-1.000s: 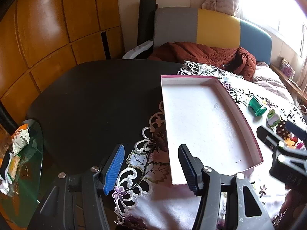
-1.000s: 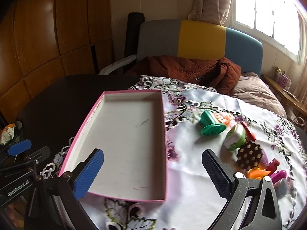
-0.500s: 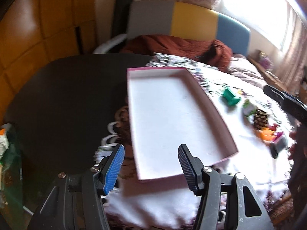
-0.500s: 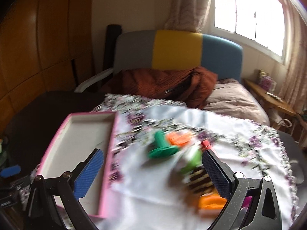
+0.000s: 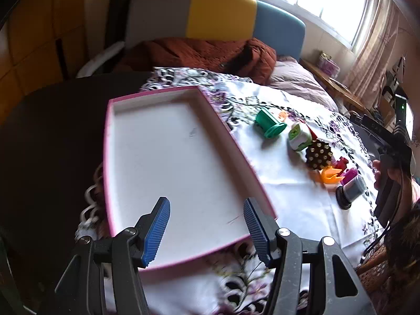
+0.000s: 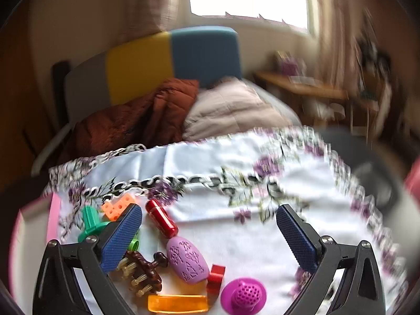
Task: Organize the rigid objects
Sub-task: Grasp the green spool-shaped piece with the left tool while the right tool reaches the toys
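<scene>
An empty pink-rimmed white tray (image 5: 126, 99) lies on the flowered tablecloth (image 5: 288, 202). My left gripper (image 5: 206, 229) is open and empty, above the tray's near end. Right of the tray lie small toys: a green spool (image 5: 269, 124), a white-green piece (image 5: 299, 136), a brown studded disc (image 5: 319, 155), an orange piece (image 5: 329, 176). My right gripper (image 6: 210, 239) is open and empty above the toys: a red capsule (image 6: 161, 221), a purple oval (image 6: 187, 261), a brown studded piece (image 6: 143, 273), a magenta knob (image 6: 244, 296), an orange bar (image 6: 177, 303), a green spool (image 6: 90, 224).
A sofa with grey, yellow and blue back (image 5: 218, 15) stands behind the table, with a rust-brown jacket (image 5: 204, 52) and a pale cushion (image 6: 236, 113) on it. Dark bare tabletop (image 5: 47, 136) lies left of the cloth. The right gripper's body (image 5: 391, 162) shows at the right.
Both grippers swung right. The left view now takes in the tray and the toys. The right gripper moved from the tray to above the toys; its view is blurred by motion.
</scene>
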`<state>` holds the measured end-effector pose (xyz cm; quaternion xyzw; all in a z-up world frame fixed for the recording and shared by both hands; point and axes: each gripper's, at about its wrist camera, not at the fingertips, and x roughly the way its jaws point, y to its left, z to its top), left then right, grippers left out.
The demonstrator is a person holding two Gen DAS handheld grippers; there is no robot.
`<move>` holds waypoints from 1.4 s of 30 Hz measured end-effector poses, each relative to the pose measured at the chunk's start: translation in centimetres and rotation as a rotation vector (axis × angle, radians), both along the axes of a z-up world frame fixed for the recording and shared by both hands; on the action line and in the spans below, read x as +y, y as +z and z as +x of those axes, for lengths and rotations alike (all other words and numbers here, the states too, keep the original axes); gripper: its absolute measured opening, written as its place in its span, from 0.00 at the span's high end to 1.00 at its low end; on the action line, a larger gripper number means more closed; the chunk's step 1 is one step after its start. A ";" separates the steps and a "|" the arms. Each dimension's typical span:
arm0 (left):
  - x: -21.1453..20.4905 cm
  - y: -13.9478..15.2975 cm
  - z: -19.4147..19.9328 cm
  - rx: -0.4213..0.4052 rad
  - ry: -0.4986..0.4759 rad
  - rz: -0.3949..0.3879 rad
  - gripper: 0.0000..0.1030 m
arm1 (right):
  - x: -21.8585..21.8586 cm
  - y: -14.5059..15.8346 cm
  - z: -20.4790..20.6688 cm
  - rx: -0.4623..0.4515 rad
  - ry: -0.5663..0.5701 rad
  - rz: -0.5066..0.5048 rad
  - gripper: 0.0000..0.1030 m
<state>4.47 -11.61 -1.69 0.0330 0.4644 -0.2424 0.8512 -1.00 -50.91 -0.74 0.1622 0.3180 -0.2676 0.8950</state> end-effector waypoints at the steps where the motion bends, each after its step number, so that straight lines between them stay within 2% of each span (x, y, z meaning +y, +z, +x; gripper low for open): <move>1: -0.6 0.1 0.4 0.010 -0.009 -0.006 0.42 | -0.6 0.0 -0.3 -0.024 -0.011 0.034 0.00; 6: -4.8 0.1 3.2 0.100 -0.080 -0.059 0.42 | -0.9 0.2 -0.8 -0.048 -0.033 0.086 0.00; 12: -10.6 -0.3 6.6 0.140 -0.129 -0.049 0.43 | -1.8 0.4 -1.6 -0.087 -0.055 0.124 0.00; 20: -15.9 -2.8 11.3 0.220 -0.128 -0.064 0.43 | -3.8 -0.4 -2.3 -0.115 -0.108 0.242 0.00; 28: -20.0 -4.8 14.9 0.231 -0.075 -0.057 0.44 | -3.3 -0.4 -1.5 -0.094 -0.070 0.224 0.00; 33: -21.8 -6.3 15.7 0.206 -0.060 0.013 0.44 | -3.0 -0.4 -1.2 -0.089 -0.051 0.218 0.00; 34: -22.0 -7.1 15.7 0.234 -0.059 0.021 0.47 | -3.0 -0.4 -1.2 -0.086 -0.050 0.216 0.00; 35: -22.0 -7.5 15.6 0.246 -0.057 0.030 0.53 | -3.0 -0.4 -1.1 -0.085 -0.051 0.215 0.00; 36: -22.0 -7.5 15.2 0.219 -0.056 0.043 0.56 | -3.0 -0.4 -1.1 -0.083 -0.052 0.217 0.00; 37: -22.0 -7.5 14.9 0.211 -0.074 0.035 0.66 | -3.1 -0.5 -1.1 -0.083 -0.053 0.218 0.00; 38: -21.9 -7.5 14.6 0.226 -0.091 0.019 0.70 | -3.1 -0.5 -1.1 -0.082 -0.054 0.217 0.00; 42: -21.7 -6.7 13.0 0.189 -0.142 0.037 0.71 | -2.9 -0.5 -0.9 -0.069 -0.050 0.205 0.00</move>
